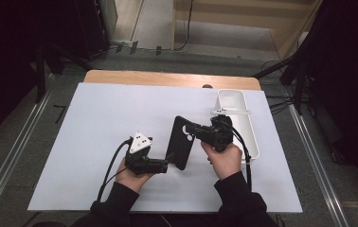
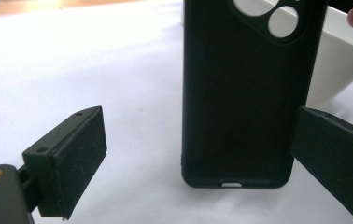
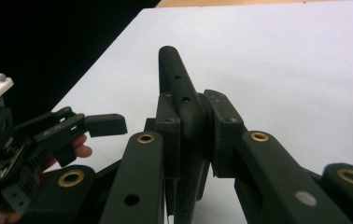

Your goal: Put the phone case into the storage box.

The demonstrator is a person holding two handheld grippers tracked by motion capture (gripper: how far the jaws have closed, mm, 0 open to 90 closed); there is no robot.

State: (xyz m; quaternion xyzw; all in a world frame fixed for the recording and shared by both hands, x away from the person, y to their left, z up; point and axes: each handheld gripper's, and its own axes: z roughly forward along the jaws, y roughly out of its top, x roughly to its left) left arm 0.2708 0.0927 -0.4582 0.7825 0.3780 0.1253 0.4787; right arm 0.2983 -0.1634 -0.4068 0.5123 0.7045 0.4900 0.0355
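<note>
High view, scene: a white board (image 1: 96, 142) lies on a wooden table (image 1: 167, 78), and a person's two hands come in from the near edge, each with a black gripper.
Phone case: a black phone case (image 1: 180, 142) is held above the board, a little right of its middle, with the end that has the round camera holes on the far side.
Right gripper: the right gripper (image 1: 192, 129) comes from the right side and its jaws are pressed on the far part of the case, near the camera holes.
Right gripper view, grip: the two pads clamp the phone case (image 3: 184, 105) from both sides, and its thin edge stands up between them and points away over the white board (image 3: 282, 70).
Left gripper: the left gripper (image 1: 169, 160) is at the near left of the case, close to its near end; a grey three-cornered plate (image 1: 140, 141) sits on top of it.
Left gripper view, jaws: the jaws are spread wide; the phone case (image 2: 240, 93) stands between them, apart from the left jaw and very close to the right jaw, and I cannot tell if it touches there.
White tray: a long white tray (image 1: 241, 123) stands on the right part of the board, just right of the right gripper; something small and white lies across it.
Left gripper view, background: the white tray (image 2: 342, 65) is behind the case on the right.
</note>
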